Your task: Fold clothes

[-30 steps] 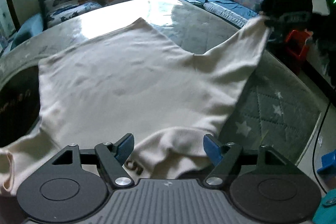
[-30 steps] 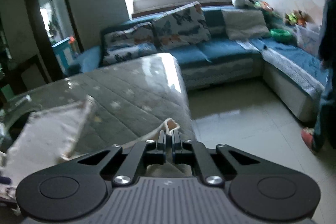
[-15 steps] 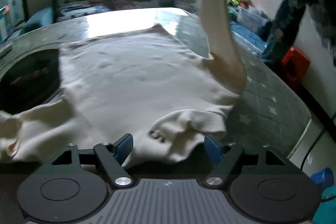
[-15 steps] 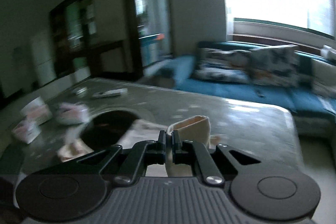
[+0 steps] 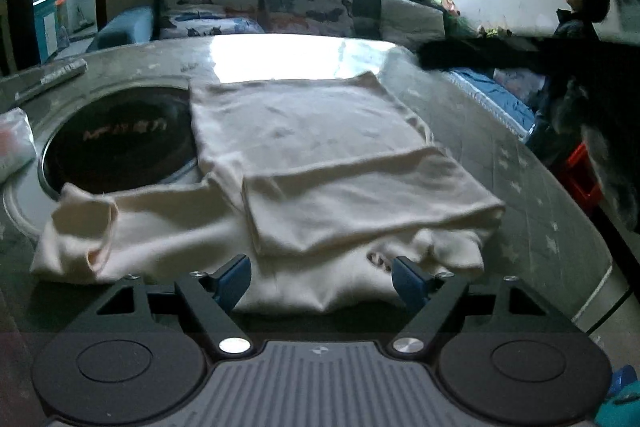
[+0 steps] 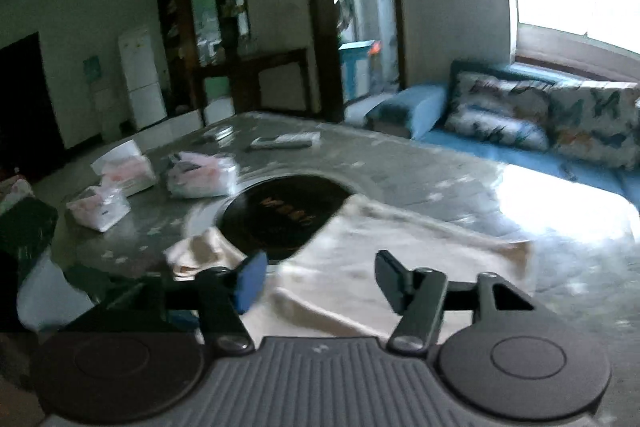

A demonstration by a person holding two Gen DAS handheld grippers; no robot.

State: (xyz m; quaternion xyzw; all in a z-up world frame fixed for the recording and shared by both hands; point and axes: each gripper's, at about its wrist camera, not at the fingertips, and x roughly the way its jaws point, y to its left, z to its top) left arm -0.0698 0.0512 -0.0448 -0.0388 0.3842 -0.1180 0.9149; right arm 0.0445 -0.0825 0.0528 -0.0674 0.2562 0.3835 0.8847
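Our right tool (image 6: 318, 279) is spreading, empty, above the cream sweater (image 5: 320, 155); our left tool (image 5: 320, 277) is spreading, empty, at the counter's (image 5: 500, 147) near edge.

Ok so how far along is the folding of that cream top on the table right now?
Done: one sleeve is folded across the cream top. In hand: nothing; the right gripper is opening above the cloth, the left gripper opening too, neither pinching fabric. Left: the other sleeve sprawls out sideways beside the dark round inset, and the body is unfolded.
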